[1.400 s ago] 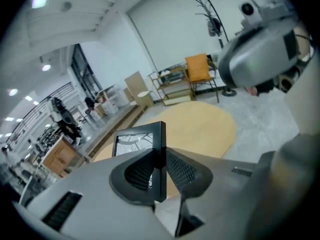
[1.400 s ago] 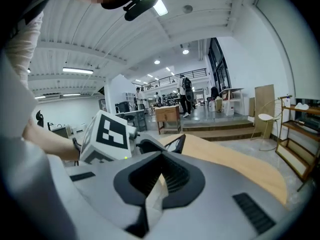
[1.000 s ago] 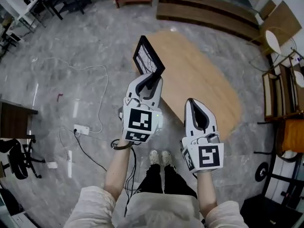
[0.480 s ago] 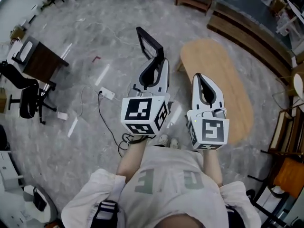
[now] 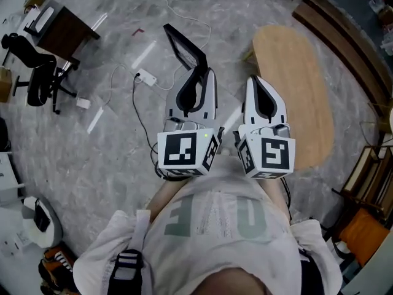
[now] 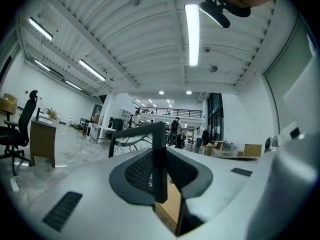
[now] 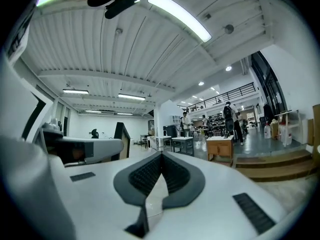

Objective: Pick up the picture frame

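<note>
A black picture frame (image 5: 184, 49) with a white line drawing is held up in the air, clear of the wooden table (image 5: 295, 91). My left gripper (image 5: 201, 72) is shut on its edge; in the left gripper view the frame (image 6: 142, 139) stands upright between the pads, its black side bar (image 6: 160, 169) pinched at the tips. My right gripper (image 5: 256, 82) is level beside the left one, shut with nothing between its pads (image 7: 160, 171). In the right gripper view the frame (image 7: 121, 132) shows edge-on at the left, beyond the left gripper's body (image 7: 82, 148).
An oval wooden table stands to the right over a grey marble floor. A white power strip (image 5: 146, 77) and cables lie on the floor at left. A dark desk (image 5: 64, 32) and office chair (image 5: 34, 72) stand at upper left, wooden benches (image 5: 344, 35) at upper right.
Both grippers swung left and up, away from the table, carrying the frame out over the floor. The left gripper rolled, so the frame now points forward edge-on.
</note>
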`<state>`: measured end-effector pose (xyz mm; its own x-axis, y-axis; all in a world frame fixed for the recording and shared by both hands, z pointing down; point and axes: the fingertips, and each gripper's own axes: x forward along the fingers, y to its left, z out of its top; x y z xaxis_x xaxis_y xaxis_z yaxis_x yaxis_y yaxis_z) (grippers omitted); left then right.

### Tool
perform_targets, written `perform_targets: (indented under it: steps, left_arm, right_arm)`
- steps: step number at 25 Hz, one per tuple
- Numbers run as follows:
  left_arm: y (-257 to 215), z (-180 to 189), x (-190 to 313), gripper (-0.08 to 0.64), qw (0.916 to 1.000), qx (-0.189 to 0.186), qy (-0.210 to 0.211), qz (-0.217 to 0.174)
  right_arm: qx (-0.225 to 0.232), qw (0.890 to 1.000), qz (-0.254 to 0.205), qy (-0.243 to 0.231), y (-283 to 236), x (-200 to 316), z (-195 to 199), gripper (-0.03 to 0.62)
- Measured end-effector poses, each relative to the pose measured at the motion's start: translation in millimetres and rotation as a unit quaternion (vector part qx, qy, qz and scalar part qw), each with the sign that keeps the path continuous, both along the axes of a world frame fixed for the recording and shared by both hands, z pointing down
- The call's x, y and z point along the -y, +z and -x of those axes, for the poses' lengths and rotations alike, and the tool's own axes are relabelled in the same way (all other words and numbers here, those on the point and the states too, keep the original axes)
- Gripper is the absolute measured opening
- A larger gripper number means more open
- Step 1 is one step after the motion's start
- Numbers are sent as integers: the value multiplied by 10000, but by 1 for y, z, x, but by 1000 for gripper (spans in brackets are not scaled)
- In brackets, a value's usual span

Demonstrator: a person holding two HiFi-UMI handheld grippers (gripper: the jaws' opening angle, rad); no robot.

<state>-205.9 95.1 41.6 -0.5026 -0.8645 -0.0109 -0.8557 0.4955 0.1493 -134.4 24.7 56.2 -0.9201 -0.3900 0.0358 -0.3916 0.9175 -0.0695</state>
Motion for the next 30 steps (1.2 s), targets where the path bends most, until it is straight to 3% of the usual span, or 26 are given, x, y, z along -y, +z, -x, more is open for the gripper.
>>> perform_targets:
  steps: [8,30]
  left_arm:
    - [-2,8,-8,84,9997,156,-138,90]
    - [-3,9,-6,84,10000,5,64,-61]
  right_arm:
    - [-4,10000,-14,-96,-2,-5,8,5]
    - [-170,9995,-257,44,-3,-12,3,5]
